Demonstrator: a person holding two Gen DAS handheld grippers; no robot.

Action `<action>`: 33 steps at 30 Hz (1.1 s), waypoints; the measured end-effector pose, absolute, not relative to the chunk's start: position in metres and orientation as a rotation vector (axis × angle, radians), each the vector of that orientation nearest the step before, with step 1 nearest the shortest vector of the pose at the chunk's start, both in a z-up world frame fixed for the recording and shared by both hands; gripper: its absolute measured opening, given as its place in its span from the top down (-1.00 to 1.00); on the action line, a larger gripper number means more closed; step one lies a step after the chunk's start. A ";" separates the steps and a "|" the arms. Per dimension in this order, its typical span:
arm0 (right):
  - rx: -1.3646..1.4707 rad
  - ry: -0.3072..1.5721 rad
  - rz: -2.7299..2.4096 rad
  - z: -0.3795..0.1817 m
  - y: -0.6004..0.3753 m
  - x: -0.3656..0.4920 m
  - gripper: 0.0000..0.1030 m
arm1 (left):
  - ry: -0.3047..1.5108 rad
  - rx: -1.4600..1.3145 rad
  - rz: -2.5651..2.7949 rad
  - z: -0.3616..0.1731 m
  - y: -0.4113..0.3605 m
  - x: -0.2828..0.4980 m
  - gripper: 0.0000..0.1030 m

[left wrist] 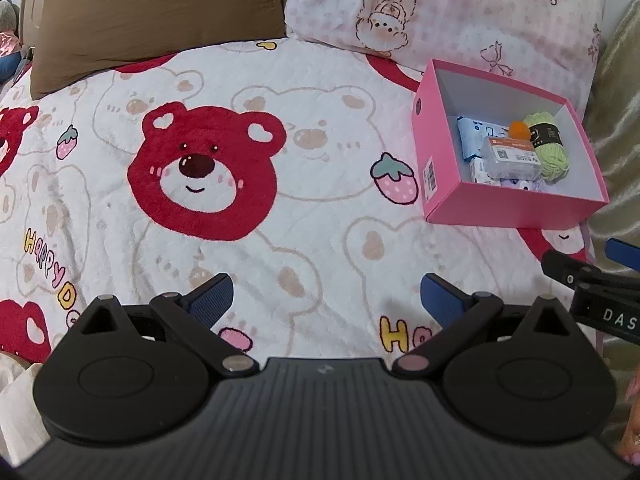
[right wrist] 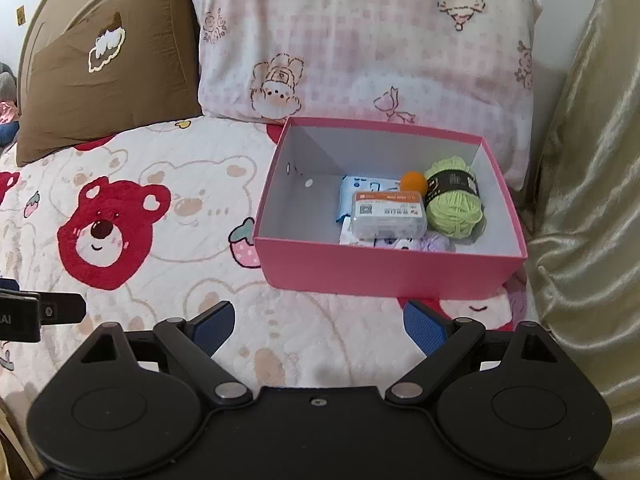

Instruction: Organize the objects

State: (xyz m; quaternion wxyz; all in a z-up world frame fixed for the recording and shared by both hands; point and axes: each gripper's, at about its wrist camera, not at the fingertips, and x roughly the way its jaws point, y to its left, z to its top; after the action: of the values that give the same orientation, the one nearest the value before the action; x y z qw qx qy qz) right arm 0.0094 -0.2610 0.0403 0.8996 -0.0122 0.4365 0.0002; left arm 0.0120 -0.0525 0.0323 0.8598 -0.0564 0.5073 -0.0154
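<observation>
Right wrist view puts the pink box (right wrist: 384, 268) dead centre, sitting open on the bed's bear-print blanket (right wrist: 160, 240) just in front of the pink checked pillow (right wrist: 360, 48). Inside, bunched toward its right end: a ball of green yarn (right wrist: 454, 204), a small orange ball (right wrist: 413, 181) touching it, a clear plastic case (right wrist: 386, 214) with an orange label lying on top of blue-and-white packets (right wrist: 360, 188). Right gripper (right wrist: 318, 328) hangs just short of the box's near wall, fingers spread wide, holding nothing. Left wrist view has the box off to the right, and the left gripper (left wrist: 326, 304) over bare blanket, also wide apart and empty. Brown pillow (left wrist: 160, 20) sits back left, beside the pink one
</observation>
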 end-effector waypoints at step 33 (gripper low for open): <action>0.006 0.902 0.041 0.040 -0.251 -0.008 -0.82 | 1.070 -0.048 -0.032 0.036 -0.061 0.006 -0.97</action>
State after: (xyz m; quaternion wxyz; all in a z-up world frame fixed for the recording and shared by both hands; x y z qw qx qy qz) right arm -0.0078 -0.2508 0.0405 0.8998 0.0030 0.4358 0.0199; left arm 0.0062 -0.0611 0.0362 0.8599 -0.0230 0.5098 -0.0154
